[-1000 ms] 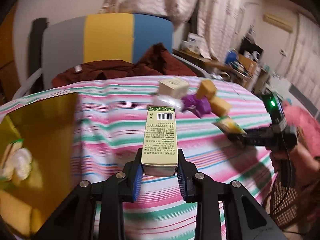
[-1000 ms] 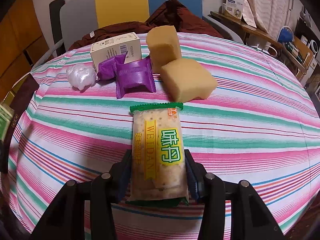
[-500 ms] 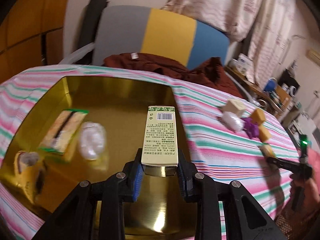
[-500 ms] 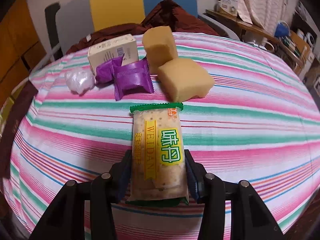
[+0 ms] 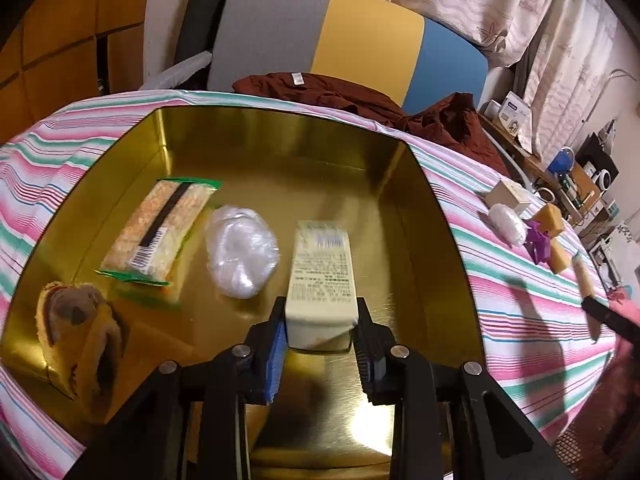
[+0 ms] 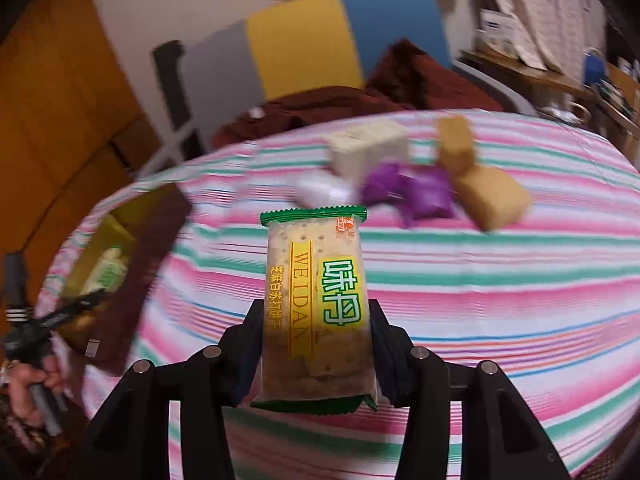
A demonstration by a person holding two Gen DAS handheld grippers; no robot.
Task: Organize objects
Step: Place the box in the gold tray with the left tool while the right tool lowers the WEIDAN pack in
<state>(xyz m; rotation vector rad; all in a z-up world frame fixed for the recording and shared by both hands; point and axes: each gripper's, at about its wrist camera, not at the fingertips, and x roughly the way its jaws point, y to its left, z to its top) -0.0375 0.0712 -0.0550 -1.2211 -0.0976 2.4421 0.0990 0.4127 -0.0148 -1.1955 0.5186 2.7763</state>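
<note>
My left gripper [image 5: 320, 338] is over the gold tin [image 5: 420, 184]; its jaws stand slightly wider than the cream box [image 5: 322, 276], which tilts down into the tin between them. The tin holds a cracker packet [image 5: 160, 232], a clear-wrapped white item [image 5: 240, 256] and a brown pastry [image 5: 76, 328]. My right gripper [image 6: 318, 344] is shut on a Weidan cracker packet [image 6: 316, 300], held above the striped cloth [image 6: 500, 280]. The left gripper and tin show at the left of the right wrist view [image 6: 92, 276].
On the cloth lie a cream box [image 6: 368, 148], a white wrapped item [image 6: 320, 194], purple packets [image 6: 412, 194] and two yellow cakes [image 6: 490, 198]. A chair [image 5: 340, 40] with a dark red garment [image 5: 360, 96] stands behind the table. A cluttered desk [image 5: 560, 176] is at right.
My left gripper swung from the cloth to over the tin, lowered, and its jaws have loosened around the cream box. My right gripper lifted its cracker packet and turned left.
</note>
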